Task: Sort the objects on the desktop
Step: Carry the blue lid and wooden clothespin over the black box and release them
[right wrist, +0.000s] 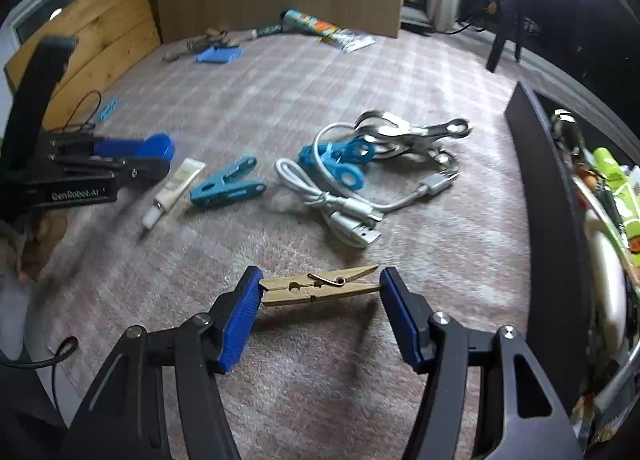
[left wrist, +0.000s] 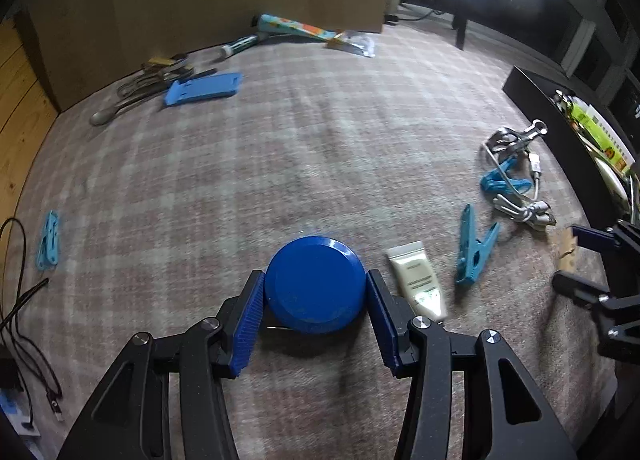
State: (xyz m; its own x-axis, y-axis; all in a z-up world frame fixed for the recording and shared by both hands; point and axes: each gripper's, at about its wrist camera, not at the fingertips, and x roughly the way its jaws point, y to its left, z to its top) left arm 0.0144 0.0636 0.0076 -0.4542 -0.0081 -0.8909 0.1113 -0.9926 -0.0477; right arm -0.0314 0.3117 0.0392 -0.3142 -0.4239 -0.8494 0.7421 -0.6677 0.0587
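Note:
My left gripper (left wrist: 316, 300) is shut on a round blue lid (left wrist: 316, 284), its pads touching both sides, just above the plaid cloth. It also shows in the right wrist view (right wrist: 160, 156) at the left. My right gripper (right wrist: 320, 292) is shut on a wooden clothespin (right wrist: 320, 286), held end to end between the pads. A small white tube (left wrist: 420, 280) and a blue plastic clip (left wrist: 474, 256) lie right of the lid. A white USB cable (right wrist: 344, 208), more blue clips (right wrist: 340, 164) and metal clips (right wrist: 400, 132) lie in a heap.
A black tray (right wrist: 556, 220) with packets and spoons stands at the right edge. A blue flat holder (left wrist: 204, 89), cutlery (left wrist: 132, 94) and tubes (left wrist: 296, 26) lie at the far side by a cardboard wall. A blue clip (left wrist: 48, 240) and black cables (left wrist: 24, 300) lie left.

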